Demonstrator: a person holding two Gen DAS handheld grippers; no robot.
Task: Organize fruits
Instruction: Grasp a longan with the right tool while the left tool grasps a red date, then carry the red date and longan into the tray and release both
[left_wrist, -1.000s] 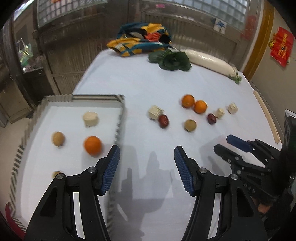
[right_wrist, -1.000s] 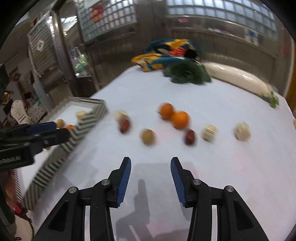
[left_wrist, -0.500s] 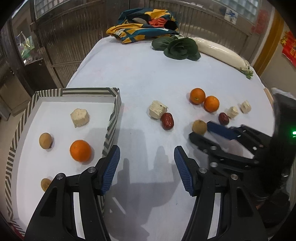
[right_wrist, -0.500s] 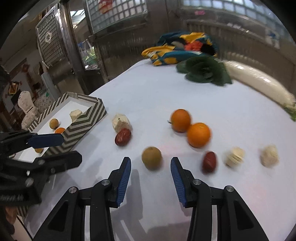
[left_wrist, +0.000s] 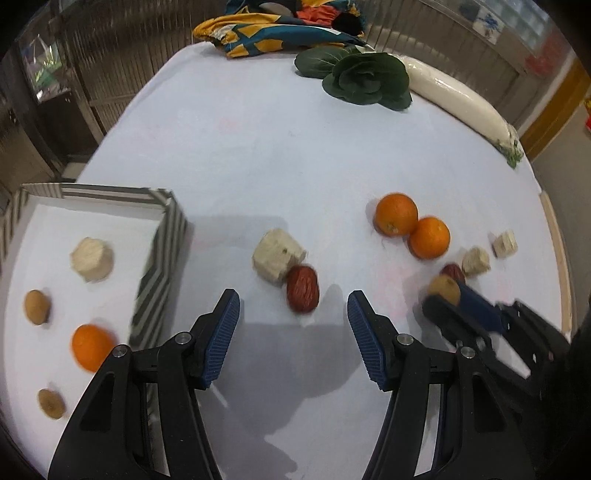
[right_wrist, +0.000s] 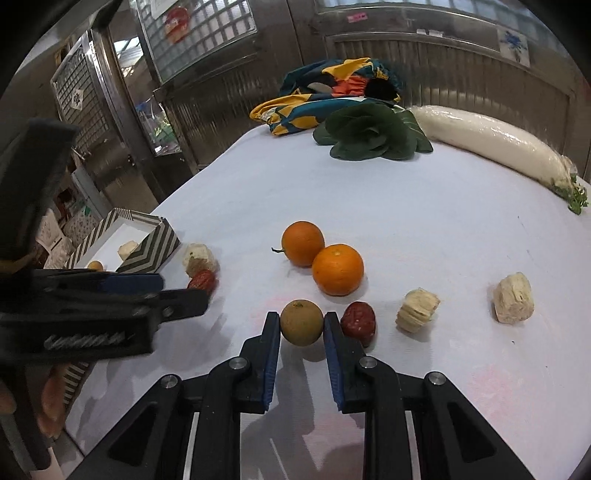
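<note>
My right gripper (right_wrist: 301, 319) is shut on a round brown fruit (right_wrist: 301, 323) that sits on the white table, one pad pressed against each side. A red date (right_wrist: 358, 323) lies just right of it, and two oranges (right_wrist: 338, 269) touch each other behind it. My left gripper (left_wrist: 292, 297) is open and hangs over another red date (left_wrist: 303, 290) beside a pale chunk (left_wrist: 277, 254). The striped box (left_wrist: 159, 266) at the left holds an orange (left_wrist: 90, 347), a pale chunk (left_wrist: 92, 258) and small brown fruits. The left wrist view shows the right gripper (left_wrist: 448, 295) on the brown fruit.
Two more pale chunks (right_wrist: 417, 310) (right_wrist: 513, 302) lie to the right. At the back of the table are a leafy green vegetable (left_wrist: 365, 77), a long white radish (left_wrist: 458, 99) and a colourful cloth (left_wrist: 280, 31). The table's right edge (left_wrist: 554, 236) is close to the chunks.
Both grippers have moved forward and down toward the loose fruit. The right gripper's jaws have narrowed and closed on the brown fruit. The left gripper has kept the same opening.
</note>
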